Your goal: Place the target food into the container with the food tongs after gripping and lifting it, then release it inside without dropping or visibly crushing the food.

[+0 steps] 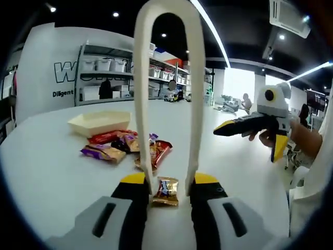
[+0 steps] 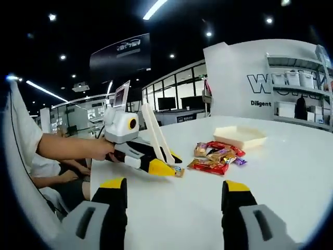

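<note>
The left tool [image 1: 166,195] clamps a pair of long cream plastic food tongs [image 1: 167,94] between its yellow-tipped jaws, the tongs' looped end pointing away from the camera and their two tips down at the round white table [image 1: 47,172]. Between those tips lies a small gold-wrapped candy [image 1: 167,191], resting on the table; whether the tips press it cannot be told. Just beyond sits a loose pile of wrapped snacks [image 1: 125,146] in red, purple and gold, and behind that a shallow pale-yellow rectangular tray [image 1: 100,122], well apart from the gold candy. The right tool [image 2: 174,195] hangs above the table with its jaws spread wide and nothing between them. In the right gripper view, a hand [image 2: 103,151] grips the left tool, whose tongs slant down to the candy beside the pile.
</note>
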A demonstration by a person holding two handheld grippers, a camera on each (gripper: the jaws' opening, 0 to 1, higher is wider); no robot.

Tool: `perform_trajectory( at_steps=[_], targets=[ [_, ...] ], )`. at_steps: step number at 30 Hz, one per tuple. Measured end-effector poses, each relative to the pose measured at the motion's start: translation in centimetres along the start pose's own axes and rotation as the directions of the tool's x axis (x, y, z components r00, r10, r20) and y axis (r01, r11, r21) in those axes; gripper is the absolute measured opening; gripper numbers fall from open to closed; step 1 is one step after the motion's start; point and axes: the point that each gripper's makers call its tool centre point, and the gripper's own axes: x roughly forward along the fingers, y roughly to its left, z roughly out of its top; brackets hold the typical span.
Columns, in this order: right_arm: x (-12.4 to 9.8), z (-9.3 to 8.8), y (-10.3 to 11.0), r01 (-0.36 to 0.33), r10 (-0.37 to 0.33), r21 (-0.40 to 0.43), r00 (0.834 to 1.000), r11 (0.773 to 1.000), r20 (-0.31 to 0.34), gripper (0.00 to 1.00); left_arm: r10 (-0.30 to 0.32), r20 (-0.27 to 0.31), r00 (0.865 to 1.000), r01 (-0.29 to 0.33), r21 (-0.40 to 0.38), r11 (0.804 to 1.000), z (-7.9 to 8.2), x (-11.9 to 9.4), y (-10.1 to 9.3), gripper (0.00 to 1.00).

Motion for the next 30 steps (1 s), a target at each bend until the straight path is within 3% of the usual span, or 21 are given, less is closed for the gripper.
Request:
perform_trajectory(
  at_steps=[5, 8, 18, 21, 24, 30],
  targets=[
    [-0.8, 0.0, -0.3, 0.055, -0.055, -0.013, 0.999, 0.998, -0.001, 0.89, -0.006, -0.012, 1.000, 0.006, 0.008, 1.000, -0.2, 0.3, -0.2, 0.30],
    [-1.4, -0.2, -0.7, 0.080, -0.080, -0.016, 0.997, 0.997, -0.004, 0.94, -0.009, -0.024, 1.000, 0.009, 0.005, 1.000, -0.5, 0.4, -0.3, 0.29],
    [-3.2, -0.7, -1.8, 0.106, -0.107, 0.053, 0.994, 0.993, 0.010, 0.90, -0.005, -0.061, 0.998, 0.007, 0.027, 1.000, -1.0, 0.9, -0.2, 0.27],
    [-3.7, -1.0, -2.2, 0.120, -0.120, 0.057, 0.993, 0.991, 0.006, 0.88, 0.001, -0.074, 0.997, 0.001, 0.020, 1.000, -0.9, 0.9, 0.0, 0.22],
    [-4.1, -1.3, -2.2, 0.123, -0.123, 0.063, 0.992, 0.990, 0.011, 0.83, -0.029, -0.096, 0.995, 0.038, 0.091, 0.995, -1.1, 1.1, -0.9, 0.20],
    [-4.2, -2.1, -2.1, 0.127, -0.128, 0.074, 0.992, 0.989, 0.001, 0.81, -0.013, -0.088, 0.996, 0.016, 0.038, 0.999, -1.1, 1.1, -0.9, 0.19]
  ],
)
